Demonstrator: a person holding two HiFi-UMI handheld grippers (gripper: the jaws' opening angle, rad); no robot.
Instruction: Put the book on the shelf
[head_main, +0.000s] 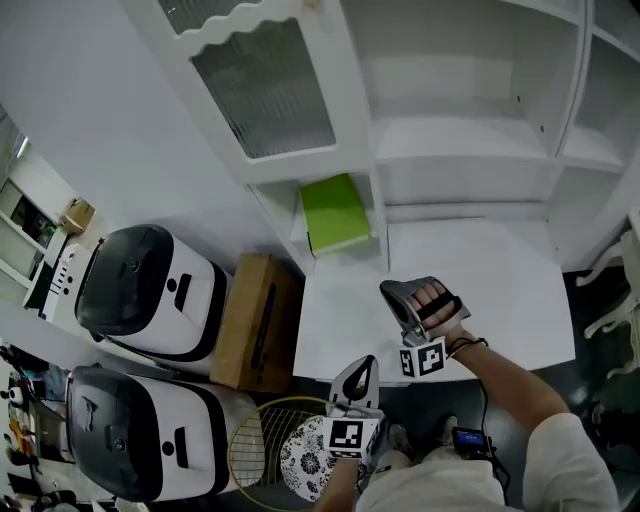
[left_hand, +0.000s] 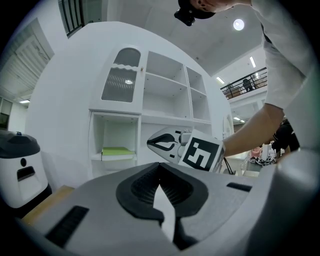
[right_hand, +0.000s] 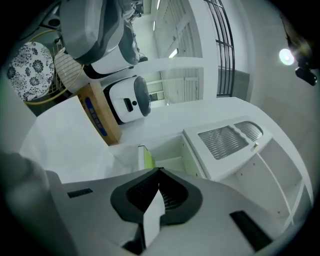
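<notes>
The green book (head_main: 335, 213) lies flat in the low left compartment of the white shelf unit (head_main: 470, 150); it also shows in the left gripper view as the green book (left_hand: 118, 151) and in the right gripper view as the green book (right_hand: 148, 159). My right gripper (head_main: 388, 291) hovers over the white counter, a short way in front of the book, shut with nothing between its jaws (right_hand: 159, 171). My left gripper (head_main: 364, 364) is lower, at the counter's front edge, its jaws also shut and empty (left_hand: 160, 167). It looks at the right gripper (left_hand: 162, 142).
A cardboard box (head_main: 255, 320) stands left of the white counter (head_main: 500, 290). Two white machines with dark lids (head_main: 150, 290) stand further left. A racket (head_main: 262, 440) and a patterned disc (head_main: 300, 455) lie on the floor below my left gripper. A glass cabinet door (head_main: 262, 85) hangs above the book.
</notes>
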